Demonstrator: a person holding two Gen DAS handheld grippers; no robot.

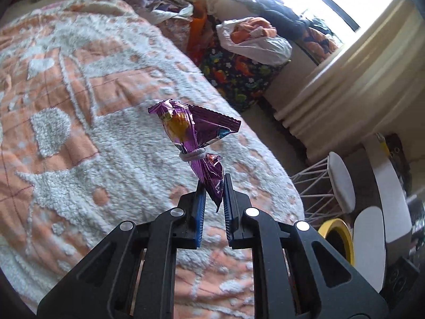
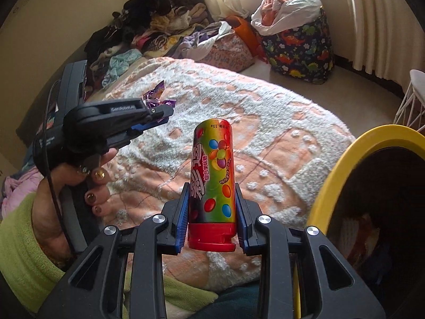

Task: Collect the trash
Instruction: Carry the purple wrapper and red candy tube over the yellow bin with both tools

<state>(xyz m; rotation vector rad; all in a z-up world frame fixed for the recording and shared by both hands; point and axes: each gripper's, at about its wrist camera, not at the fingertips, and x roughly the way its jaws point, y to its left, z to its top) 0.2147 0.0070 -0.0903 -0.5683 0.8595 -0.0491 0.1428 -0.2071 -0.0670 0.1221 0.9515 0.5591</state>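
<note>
A crumpled purple foil wrapper [image 1: 192, 135], tied in the middle with a grey band, hangs above the orange-and-white bedspread [image 1: 79, 111]. My left gripper [image 1: 213, 186] is shut on its lower end. From the right wrist view that same left gripper [image 2: 166, 115] shows side-on in a person's hand, the purple wrapper [image 2: 156, 97] sticking out past its tips. My right gripper [image 2: 212, 191] is shut on a colourful candy tube [image 2: 216, 175] with a red cap, held upright over the bed. A yellow-rimmed bin [image 2: 353, 159] stands close at the right.
Piles of clothes [image 2: 159, 29] line the far side of the bed. A dinosaur-print bag [image 2: 302, 50] stuffed with laundry stands on the floor by the curtain. A white wire stool [image 1: 337, 183] stands beside the yellow-rimmed bin [image 1: 341, 236]. A green sleeve [image 2: 24, 242] is at lower left.
</note>
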